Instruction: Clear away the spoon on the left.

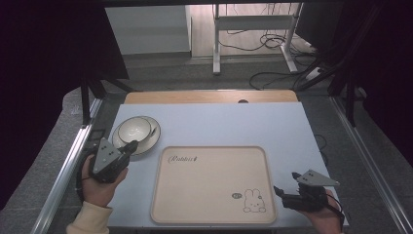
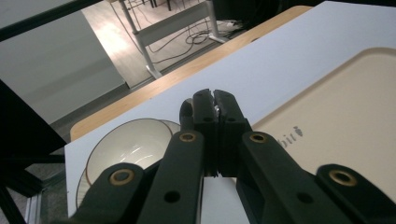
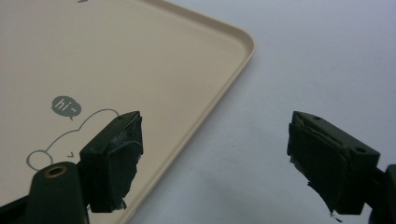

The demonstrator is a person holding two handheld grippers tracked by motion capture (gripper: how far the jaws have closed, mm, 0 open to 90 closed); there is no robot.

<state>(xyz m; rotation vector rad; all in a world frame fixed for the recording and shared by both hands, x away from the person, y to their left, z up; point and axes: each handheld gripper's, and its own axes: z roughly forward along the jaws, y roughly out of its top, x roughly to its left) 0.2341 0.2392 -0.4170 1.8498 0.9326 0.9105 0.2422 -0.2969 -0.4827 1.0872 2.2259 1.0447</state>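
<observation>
On the pale blue desk (image 1: 219, 124) in front of me lies a beige tray (image 1: 209, 195), flat and central, with "Rabbit" lettered near its far left corner and a small rabbit drawing (image 1: 254, 201) with a "hi~" bubble near its near right corner. Nothing rests on the tray.

At the far left of the desk I see a cream bowl (image 1: 134, 128) with a dark rim line, sitting on a matching saucer (image 1: 152, 139). My left claw (image 1: 130, 146) hovers just at the near edge of that saucer, held in the left hand (image 1: 100, 183), whose cream sleeve (image 1: 87, 219) comes up from the bottom. From the left gripper view its jaws are pressed together with nothing between them, the tips pointing past the bowl (image 2: 126, 149) toward the wooden strip (image 2: 187, 74) along the desk's far edge; the tray (image 2: 345, 116) lies off to the right of the jaws.

My right claw (image 1: 278, 191) is low at the near right, held in the right hand (image 1: 324, 214), its tips reaching just over the tray's right rim near the rabbit. In the right gripper view its jaws stand wide apart and empty: one hangs over the tray (image 3: 140, 60) by the rabbit outline (image 3: 70, 135), the other over bare desk (image 3: 327, 56), with the rim running between them.

Beyond the desk I see a grey floor with a white frame (image 1: 253, 29) and loose cables (image 1: 272, 44).
</observation>
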